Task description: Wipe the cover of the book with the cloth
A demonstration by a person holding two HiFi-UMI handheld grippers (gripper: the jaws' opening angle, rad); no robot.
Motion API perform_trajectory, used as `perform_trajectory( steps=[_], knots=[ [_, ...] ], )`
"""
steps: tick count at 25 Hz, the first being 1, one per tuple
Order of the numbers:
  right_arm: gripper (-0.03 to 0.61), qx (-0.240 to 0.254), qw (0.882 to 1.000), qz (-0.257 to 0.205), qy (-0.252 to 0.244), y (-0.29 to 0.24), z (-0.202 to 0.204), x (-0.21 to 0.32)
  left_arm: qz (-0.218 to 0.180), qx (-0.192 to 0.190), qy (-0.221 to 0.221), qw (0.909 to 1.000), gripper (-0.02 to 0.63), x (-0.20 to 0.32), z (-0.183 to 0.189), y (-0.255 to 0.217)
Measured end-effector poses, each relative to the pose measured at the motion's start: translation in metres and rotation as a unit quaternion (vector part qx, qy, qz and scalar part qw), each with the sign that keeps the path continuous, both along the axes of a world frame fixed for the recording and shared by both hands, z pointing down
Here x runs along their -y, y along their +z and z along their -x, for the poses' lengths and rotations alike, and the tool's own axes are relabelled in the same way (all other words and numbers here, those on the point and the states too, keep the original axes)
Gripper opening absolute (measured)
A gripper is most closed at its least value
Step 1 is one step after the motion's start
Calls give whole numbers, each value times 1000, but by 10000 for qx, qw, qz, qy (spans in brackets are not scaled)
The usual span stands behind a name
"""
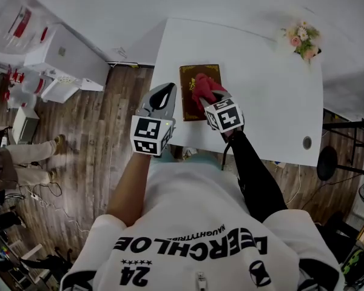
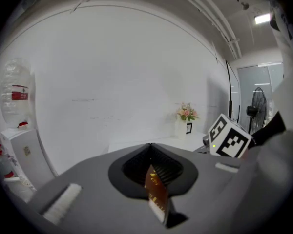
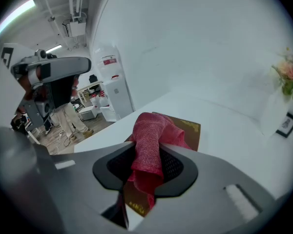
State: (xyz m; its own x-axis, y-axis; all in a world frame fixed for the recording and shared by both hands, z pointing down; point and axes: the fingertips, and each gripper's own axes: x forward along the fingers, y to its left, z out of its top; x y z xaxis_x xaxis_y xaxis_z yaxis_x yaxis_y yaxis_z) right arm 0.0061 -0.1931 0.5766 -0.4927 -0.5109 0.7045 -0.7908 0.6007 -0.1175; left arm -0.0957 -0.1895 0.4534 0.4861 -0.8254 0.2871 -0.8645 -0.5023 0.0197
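Your right gripper, jaws pinching the cloth, presses the book: wiping apparently underway, unfinished. Left gripper: jaws together, empty.

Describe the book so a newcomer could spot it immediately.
On the white table, toward its near left corner, lies the book. It is the only dark brown, gold-trimmed thing there, and the right gripper holds the red cloth on it.
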Motion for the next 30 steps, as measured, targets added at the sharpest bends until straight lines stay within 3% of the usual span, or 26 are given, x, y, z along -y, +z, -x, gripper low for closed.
perform_trajectory(
  steps=[9, 15, 19, 30],
  knots=[
    [101, -390, 9975, 89, -585, 19, 76, 56, 111, 26, -594, 9982, 57, 11, 68, 6],
    [101, -409, 9975, 159, -554, 31, 86, 55, 176, -52, -657, 9977, 57, 30, 91, 7],
    [101, -283, 9990, 310, -184, 28, 69, 61, 176, -113, -517, 9984, 57, 40, 86, 5],
    [101, -365, 9936, 350, 1015, 31, -24, 82, 122, -80, -63, 9999, 57, 51, 59, 3]
  ],
)
